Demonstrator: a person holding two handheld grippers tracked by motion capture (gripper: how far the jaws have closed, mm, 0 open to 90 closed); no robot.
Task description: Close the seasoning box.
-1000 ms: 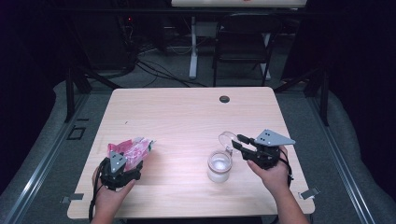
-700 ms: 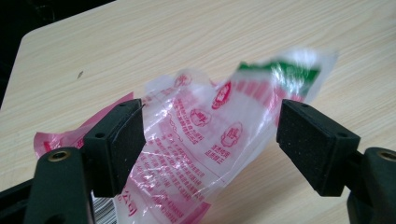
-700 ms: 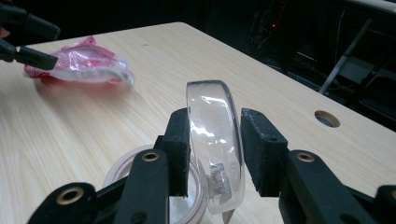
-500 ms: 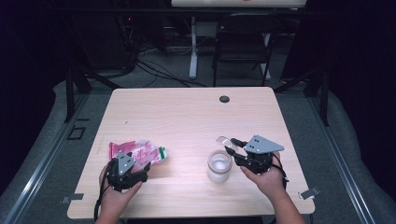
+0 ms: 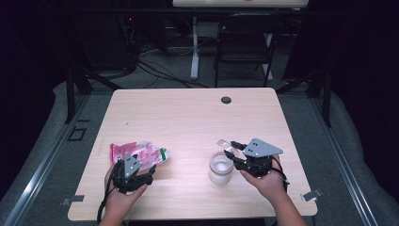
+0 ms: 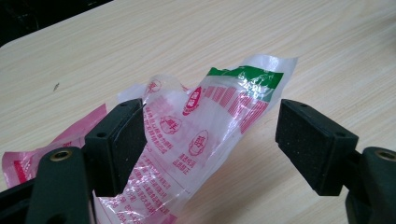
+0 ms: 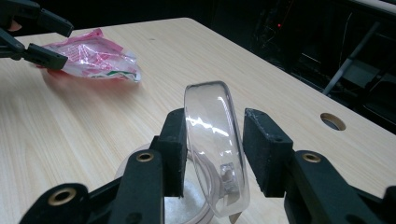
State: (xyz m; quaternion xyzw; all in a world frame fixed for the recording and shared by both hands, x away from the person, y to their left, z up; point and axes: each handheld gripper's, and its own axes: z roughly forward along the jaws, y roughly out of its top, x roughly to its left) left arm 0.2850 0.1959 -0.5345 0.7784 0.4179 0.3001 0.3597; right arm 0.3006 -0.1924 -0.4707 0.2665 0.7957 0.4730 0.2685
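Note:
A crumpled pink, clear and green plastic bag (image 5: 141, 153) (image 6: 205, 116) (image 7: 93, 56) lies on the wooden table (image 5: 188, 117) at the front left. My left gripper (image 5: 139, 165) (image 6: 210, 140) stands open over its near end; one pad touches the film and the other is well apart from it. My right gripper (image 5: 230, 149) (image 7: 215, 149) is shut on a clear round lid (image 5: 227, 145) (image 7: 212, 121), held on edge just above a clear jar (image 5: 220, 169) (image 7: 191, 205) with white contents.
A dark grommet hole (image 5: 226, 100) (image 7: 332, 121) sits near the table's far edge. Behind the table stand a black chair (image 5: 244, 42) and loose cables on the floor. The left gripper (image 7: 67, 44) appears far off in the right gripper view.
The left gripper lowered the bag from a raised hold onto the table and opened. The right gripper, with the lid in it, drew slightly down and toward the person.

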